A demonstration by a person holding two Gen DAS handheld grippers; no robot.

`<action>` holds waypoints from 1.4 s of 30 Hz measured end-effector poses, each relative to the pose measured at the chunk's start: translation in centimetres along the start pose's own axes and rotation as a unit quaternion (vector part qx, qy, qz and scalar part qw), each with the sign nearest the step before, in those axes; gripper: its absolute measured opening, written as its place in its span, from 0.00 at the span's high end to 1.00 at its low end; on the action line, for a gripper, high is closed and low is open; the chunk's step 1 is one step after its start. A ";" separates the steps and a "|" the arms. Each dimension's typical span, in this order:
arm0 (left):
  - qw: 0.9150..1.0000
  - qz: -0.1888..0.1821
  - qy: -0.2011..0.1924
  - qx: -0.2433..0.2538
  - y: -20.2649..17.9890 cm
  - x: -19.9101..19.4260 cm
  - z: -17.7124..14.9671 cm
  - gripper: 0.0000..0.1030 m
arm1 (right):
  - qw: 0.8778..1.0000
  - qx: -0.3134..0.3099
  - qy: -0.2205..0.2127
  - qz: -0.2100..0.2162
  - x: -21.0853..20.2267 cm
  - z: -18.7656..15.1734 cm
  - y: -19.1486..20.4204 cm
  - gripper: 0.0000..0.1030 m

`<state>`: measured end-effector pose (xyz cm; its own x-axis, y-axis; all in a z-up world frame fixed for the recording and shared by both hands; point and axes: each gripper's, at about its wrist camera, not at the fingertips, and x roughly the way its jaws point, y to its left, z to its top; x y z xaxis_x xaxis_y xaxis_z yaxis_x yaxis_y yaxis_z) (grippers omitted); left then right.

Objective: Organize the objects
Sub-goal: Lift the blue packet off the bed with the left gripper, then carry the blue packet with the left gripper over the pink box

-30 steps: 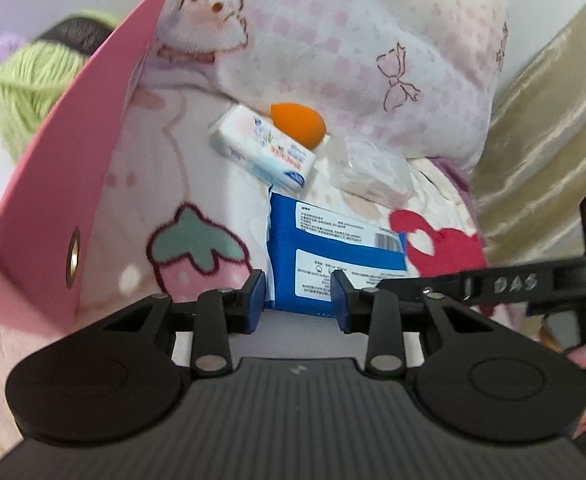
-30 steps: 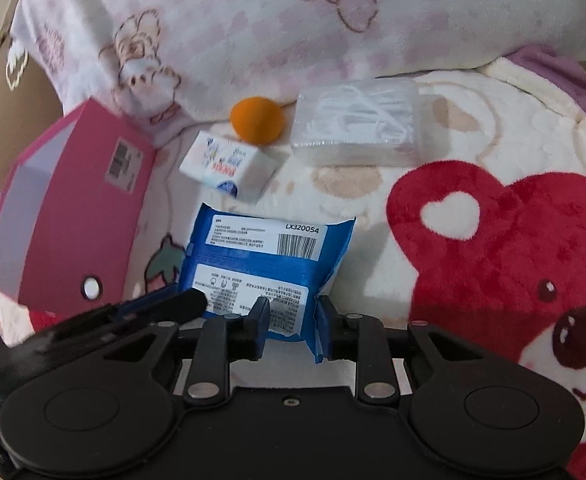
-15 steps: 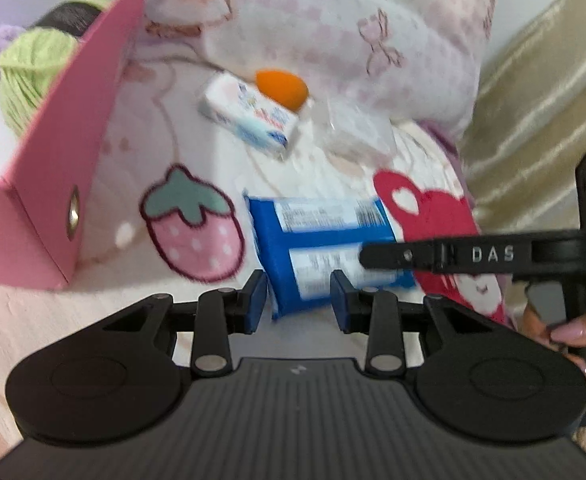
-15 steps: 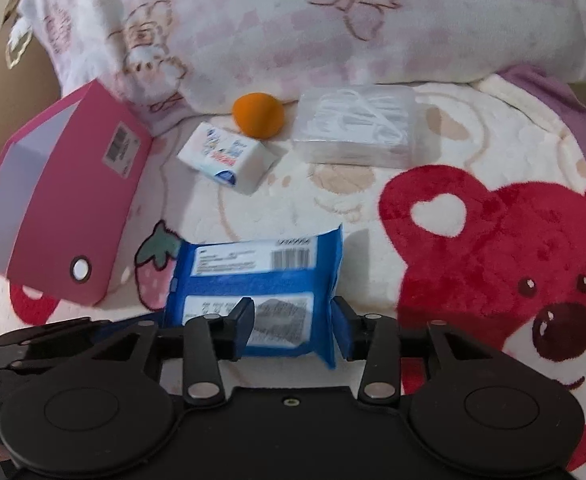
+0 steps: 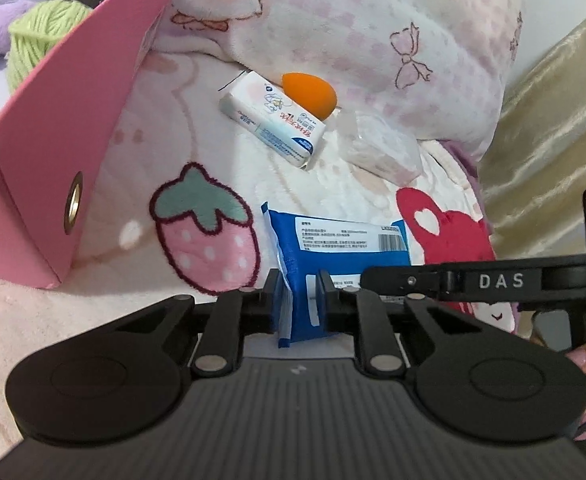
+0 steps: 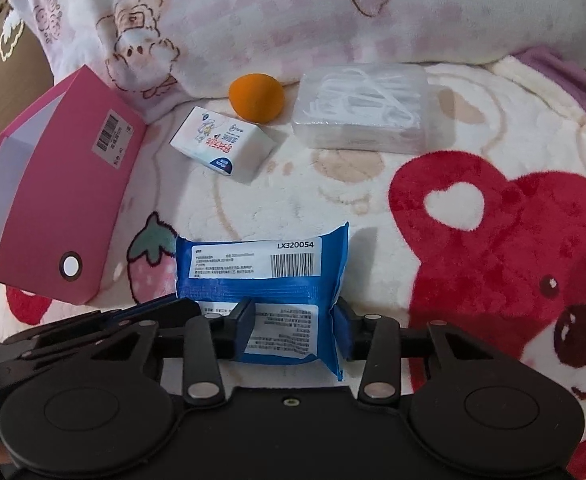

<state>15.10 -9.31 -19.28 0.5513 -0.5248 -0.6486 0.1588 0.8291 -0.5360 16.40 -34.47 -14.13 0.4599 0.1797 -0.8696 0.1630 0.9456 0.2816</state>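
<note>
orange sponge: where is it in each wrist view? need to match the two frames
Left wrist: the orange sponge sits upper centre, behind the white tissue pack, against the pillow.
Right wrist: the orange sponge sits upper centre-left, between the tissue pack and the clear packet.
Shared landmark: the blue wipes pack, low centre in both.
</note>
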 end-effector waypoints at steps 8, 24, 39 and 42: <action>0.999 0.023 -0.004 0.041 -1.4 0.3 -0.8 0.82 | 1.000 -0.007 0.000 -0.003 0.2 -0.1 0.4 0.55; 1.000 -0.009 0.019 0.023 -2.5 -4.0 -0.3 0.81 | 1.000 -0.007 -0.030 -0.001 -3.9 -2.3 1.8 0.54; 0.989 0.051 0.040 0.134 -6.2 -11.4 0.4 0.81 | 0.997 0.014 -0.051 0.052 -8.4 -4.9 5.1 0.53; 0.989 0.047 0.054 0.132 -6.0 -13.1 0.7 0.81 | 0.997 0.021 -0.047 0.061 -9.2 -5.3 5.8 0.52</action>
<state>7.51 -7.23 -7.17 0.4856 -0.4491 -0.7501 0.3269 0.8890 -0.3206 8.43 -29.18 -6.63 0.5574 0.2644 -0.7870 0.1374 0.9055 0.4016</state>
